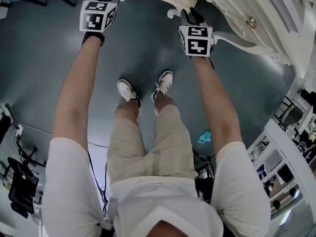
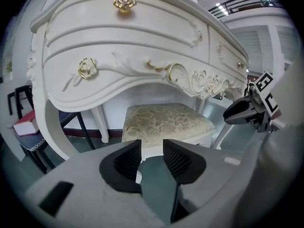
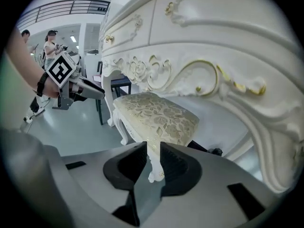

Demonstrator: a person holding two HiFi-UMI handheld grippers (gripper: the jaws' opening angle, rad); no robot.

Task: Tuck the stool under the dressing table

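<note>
left gripper (image 2: 152,151) and right gripper (image 3: 153,153), jaws narrowly apart and empty, face the stool (image 2: 164,120) tucked under the dressing table (image 2: 133,46); best drawn back clear of its legs.

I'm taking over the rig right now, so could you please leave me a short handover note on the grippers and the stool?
Left gripper: jaws narrowly apart, empty, off the stool.
Right gripper: the same, empty.
Stool: stands beneath the dressing table, seat under its arched front.
Done: stool appears tucked in; neither gripper holds it.
Left: check that it sits fully in; otherwise nothing obvious.
</note>
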